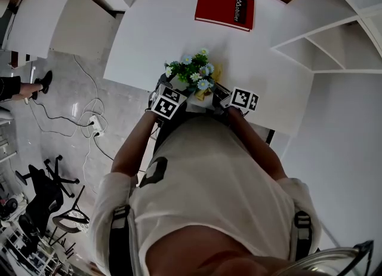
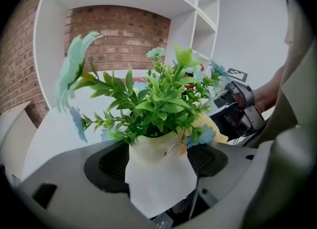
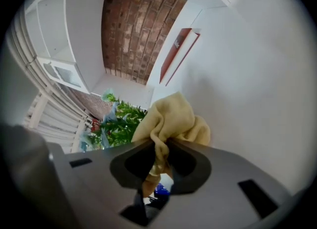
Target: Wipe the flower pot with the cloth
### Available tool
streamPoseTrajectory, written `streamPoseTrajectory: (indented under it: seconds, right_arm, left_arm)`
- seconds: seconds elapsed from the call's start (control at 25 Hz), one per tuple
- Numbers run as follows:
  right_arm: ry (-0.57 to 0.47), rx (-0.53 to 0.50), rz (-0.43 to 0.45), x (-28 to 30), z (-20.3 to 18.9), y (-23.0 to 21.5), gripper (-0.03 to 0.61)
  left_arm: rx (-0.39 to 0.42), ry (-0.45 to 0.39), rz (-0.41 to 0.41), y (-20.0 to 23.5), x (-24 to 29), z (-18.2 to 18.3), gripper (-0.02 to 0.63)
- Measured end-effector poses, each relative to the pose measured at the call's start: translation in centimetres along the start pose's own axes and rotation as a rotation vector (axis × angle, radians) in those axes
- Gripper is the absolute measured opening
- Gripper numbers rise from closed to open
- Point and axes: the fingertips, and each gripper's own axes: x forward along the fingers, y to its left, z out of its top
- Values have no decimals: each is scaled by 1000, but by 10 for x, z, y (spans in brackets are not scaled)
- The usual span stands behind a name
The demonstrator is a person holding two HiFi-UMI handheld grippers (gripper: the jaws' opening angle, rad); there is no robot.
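**Pot clamped in left claw, cloth in right claw, both over the table's near edge**

- Writing: the pot carries dark script just under its rim. Only "Li" is readable in the left gripper view, the rest sits behind a leaf and the cloth. The red book (image 1: pixel 225 8) has white lettering beside a small triangle logo. It looks like "Mobilier", but it's too small to be sure.
- Flower pot (image 2: pixel 148 148): cream-white, upright, holding a plant (image 2: pixel 158 99) with green leaves and pale blue flowers. It sits squarely between the jaws of the left gripper (image 2: pixel 159 166), body in the gap and foliage above the jaw tips. In the head view it is off the white table (image 1: pixel 155 42), above the middle of the near edge. The book lies flat well apart, toward the far edge.
- Left claw: jaws spread to the pot's width, one pad on each side, pinching it.
- Right gripper (image 3: pixel 159 156): jaws nearly together, clamped on a bunched yellow cloth (image 3: pixel 171 119). Most of the cloth bulges out past the tips and a strand runs back through the gap.
- Cloth vs pot: the cloth is at the pot's right side at rim height, just beside the leaves and apparently touching the pot.
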Motion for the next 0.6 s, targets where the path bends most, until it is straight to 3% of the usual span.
streamPoseTrajectory:
  seconds: [0.24,0.6]
  right_arm:
    - [128,-60,-100,8,-21,-24,74]
    - [125,-48,-76,3,-16,-24,74]
  left_arm:
    - [12,16,-12,-2,-1,-3,376]
    - [20,74,-57,-1,-3,-23,376]
